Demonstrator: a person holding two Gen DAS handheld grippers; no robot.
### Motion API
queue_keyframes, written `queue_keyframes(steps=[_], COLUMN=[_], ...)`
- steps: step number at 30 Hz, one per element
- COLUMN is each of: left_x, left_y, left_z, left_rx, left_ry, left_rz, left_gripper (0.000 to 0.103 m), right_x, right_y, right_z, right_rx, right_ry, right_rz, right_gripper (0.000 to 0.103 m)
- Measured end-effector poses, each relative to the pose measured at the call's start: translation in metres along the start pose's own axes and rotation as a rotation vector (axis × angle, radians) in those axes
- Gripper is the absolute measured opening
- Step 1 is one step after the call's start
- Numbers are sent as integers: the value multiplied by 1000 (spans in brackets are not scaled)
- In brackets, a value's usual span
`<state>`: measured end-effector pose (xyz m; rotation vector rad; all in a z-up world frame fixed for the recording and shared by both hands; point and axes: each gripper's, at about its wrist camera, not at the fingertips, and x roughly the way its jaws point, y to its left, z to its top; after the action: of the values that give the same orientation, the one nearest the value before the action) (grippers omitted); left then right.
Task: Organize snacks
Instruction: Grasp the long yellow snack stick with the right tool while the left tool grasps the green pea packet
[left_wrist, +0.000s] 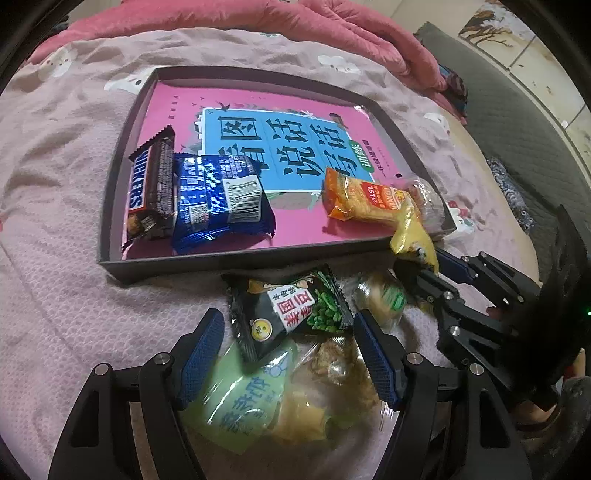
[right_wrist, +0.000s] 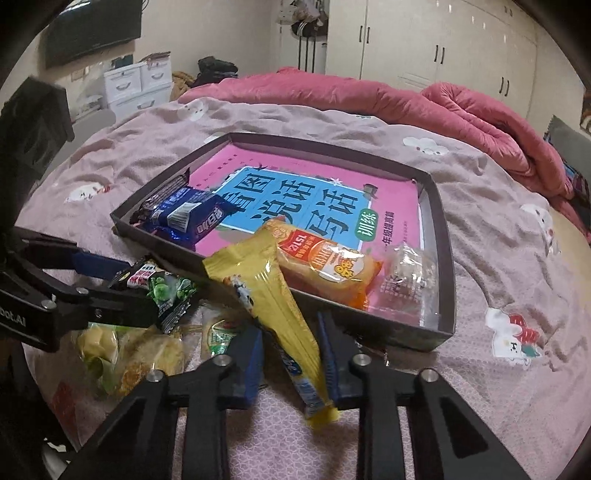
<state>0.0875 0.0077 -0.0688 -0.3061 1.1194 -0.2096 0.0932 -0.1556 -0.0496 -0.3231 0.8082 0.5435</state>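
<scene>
A dark shallow tray (left_wrist: 229, 260) (right_wrist: 441, 236) lined with a pink book lies on the bed. In it are a Snickers bar (left_wrist: 149, 190), a blue packet (left_wrist: 218, 199) (right_wrist: 188, 216), an orange packet (left_wrist: 365, 201) (right_wrist: 325, 267) and a clear-wrapped snack (right_wrist: 406, 277). My right gripper (right_wrist: 291, 350) (left_wrist: 424, 267) is shut on a long yellow packet (right_wrist: 273, 299) (left_wrist: 413, 232) that leans over the tray's near rim. My left gripper (left_wrist: 288, 350) (right_wrist: 122, 280) is open around a black-and-green pea packet (left_wrist: 291, 312) (right_wrist: 159, 291), on top of a pile of loose snacks.
The loose pile holds a pale green packet (left_wrist: 243, 398), yellow clear-wrapped snacks (left_wrist: 328, 395) (right_wrist: 129, 354) and a green-label pastry (left_wrist: 384, 299) (right_wrist: 219, 332). A pink duvet (right_wrist: 424, 110) is bunched at the bed's far side. Cupboards (right_wrist: 443, 44) and storage boxes (right_wrist: 136, 85) stand beyond.
</scene>
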Motion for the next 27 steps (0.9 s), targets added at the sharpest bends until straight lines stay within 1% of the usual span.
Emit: queue_keyframes(steps=[4, 6, 9, 15, 17, 22, 27], left_x=[6, 9, 13, 20, 21, 21, 17], left_y=[-3, -6, -9, -14, -13, -10, -2], left_z=[4, 6, 8, 10, 10, 10, 10], left_rx=[1, 3, 9, 13, -1, -12, -44], left_ry=[1, 2, 8, 17, 16, 8, 7], left_rz=[7, 22, 41, 64, 61, 52, 6], left_gripper=[74, 74, 74, 74, 74, 68, 63], right_x=[-5, -9, -11, -16, -20, -27, -29], right_y=[-7, -12, -16, -13, -12, -14, -15], right_z=[-1, -1, -2, 0, 0, -1, -2], right_rx=[49, 77, 106, 103, 115, 145, 166], right_ry=[-21, -33, -39, -58, -70, -87, -90], right_rz=[2, 6, 18, 21, 33, 59, 74], right_gripper=[20, 17, 17, 15, 15, 15, 15])
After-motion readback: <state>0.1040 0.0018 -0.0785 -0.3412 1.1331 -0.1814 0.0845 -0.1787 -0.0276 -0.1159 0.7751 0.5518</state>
